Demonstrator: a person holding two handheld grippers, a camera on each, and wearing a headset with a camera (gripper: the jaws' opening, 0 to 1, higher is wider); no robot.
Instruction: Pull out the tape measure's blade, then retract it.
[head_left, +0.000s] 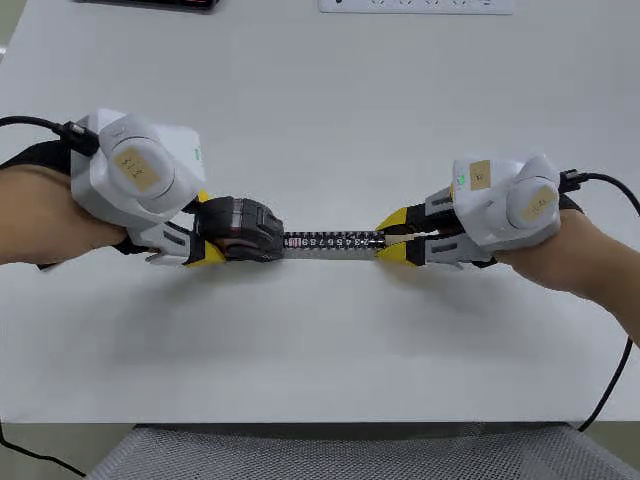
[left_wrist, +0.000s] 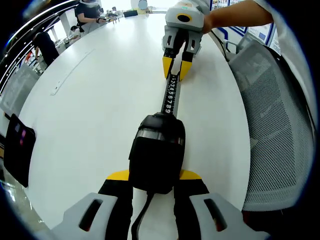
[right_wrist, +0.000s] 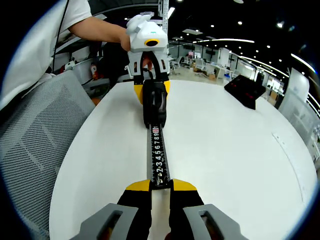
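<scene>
Extension, by the look of things: first half of the task in hand, retraction not yet begun.

At far left, note the left gripper (head_left: 208, 228), clenched on the black tape measure case (head_left: 240, 228) with a yellow fingertip on either flank. Holds it low over the white desk (head_left: 330, 110); cannot tell whether resting there or lifted just clear.

Moving right, find the blade (head_left: 330, 241) out of the case mouth in a short, straight span, numerals facing up, running level above the desk with no visible sag or twist. Reads as only a small part of its length, going by the low numbers on show in the two gripper views.

At the right end, meet the right gripper (head_left: 395, 237), closed on the blade's tip, yellow fingertips to either side of the strip. Sits well apart from the case, directly in line with it.

Probably calls next for a steady draw of the tip to the right, along the blade's own line, with the case gripped firm against the pull. Once enough length is out, likely needs a guided return toward the case rather than a sudden release, to stop the spring from whipping the blade home.
</scene>
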